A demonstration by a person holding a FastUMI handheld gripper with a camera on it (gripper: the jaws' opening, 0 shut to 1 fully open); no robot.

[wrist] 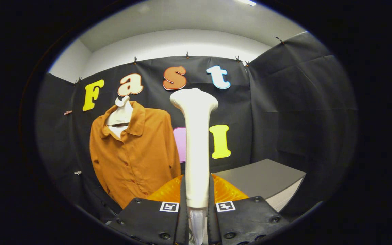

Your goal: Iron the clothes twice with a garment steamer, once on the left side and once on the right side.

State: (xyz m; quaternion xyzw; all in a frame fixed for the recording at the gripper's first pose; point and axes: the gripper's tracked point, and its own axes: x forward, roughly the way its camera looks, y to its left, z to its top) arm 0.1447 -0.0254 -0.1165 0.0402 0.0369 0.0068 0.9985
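- The claw [197, 204] is clamped on the handle of the white garment steamer [196, 143], one finger pressing each side; the steamer stands upright between them with its broad head at the top.
- The orange shirt [134, 153] hangs on a white hanger [121, 114] against the far booth wall, to the left of the steamer and well beyond it; the two are apart.
- A grey surface [264, 177] lies to the right, lower than the shirt.
- Judged from this, neither pass has begun: the steamer head is not yet at the cloth.
- Risk: the grip sits low on a tall, top-heavy tool, so a quick swing left could let it tilt or slip between the fingers.
- Risk: the shirt hangs free, so pressing too hard may push it aside or swing it off line, leaving one side poorly covered.
- Risk: the head could catch on the collar or button placket if it comes in too high.
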